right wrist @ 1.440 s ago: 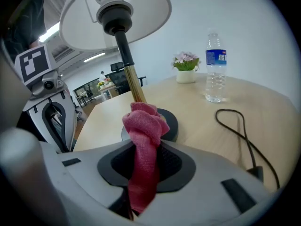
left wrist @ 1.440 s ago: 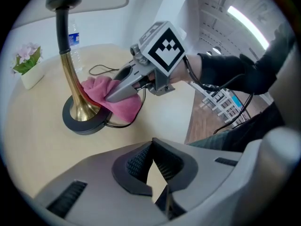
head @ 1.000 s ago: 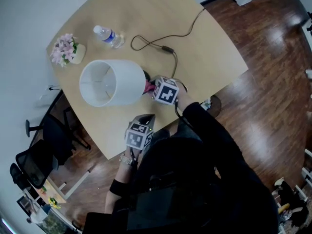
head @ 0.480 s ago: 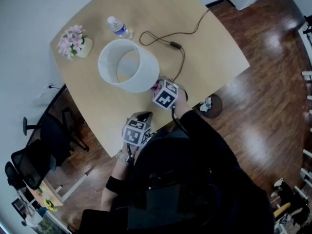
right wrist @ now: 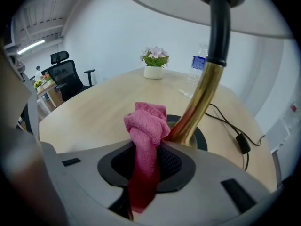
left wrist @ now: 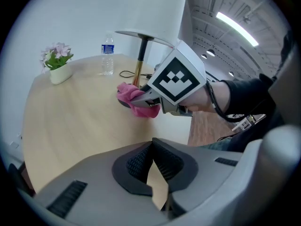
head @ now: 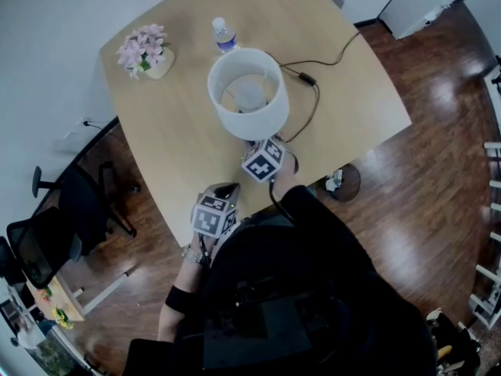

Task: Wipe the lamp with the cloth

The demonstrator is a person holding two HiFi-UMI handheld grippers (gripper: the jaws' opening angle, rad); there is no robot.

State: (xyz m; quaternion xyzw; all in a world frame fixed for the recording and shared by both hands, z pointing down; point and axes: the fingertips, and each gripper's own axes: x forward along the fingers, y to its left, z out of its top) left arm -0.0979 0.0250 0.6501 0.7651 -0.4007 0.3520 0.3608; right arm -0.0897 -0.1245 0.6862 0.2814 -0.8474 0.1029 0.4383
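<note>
One lamp stands upright near the middle of the table, its long axis going straight up from the table, so the head view looks down into the open top of the white shade. In the right gripper view the brass stem rises from a dark round base. A pink cloth is pinched between the jaws of the right gripper, and its bunched top lies against the lowest part of the stem. This gripper comes to the lamp from 6 o'clock of the shade. The left gripper is at about 7 o'clock, well apart from the lamp over the near table edge, its jaws pressed together with nothing between them. A black cord leaves the base toward 2 o'clock. A water bottle stands at 11 o'clock of the shade; its blue label is too small to read. A pot of pink flowers is at 10 o'clock. Both marker cubes carry only black and white squares, no letters.
</note>
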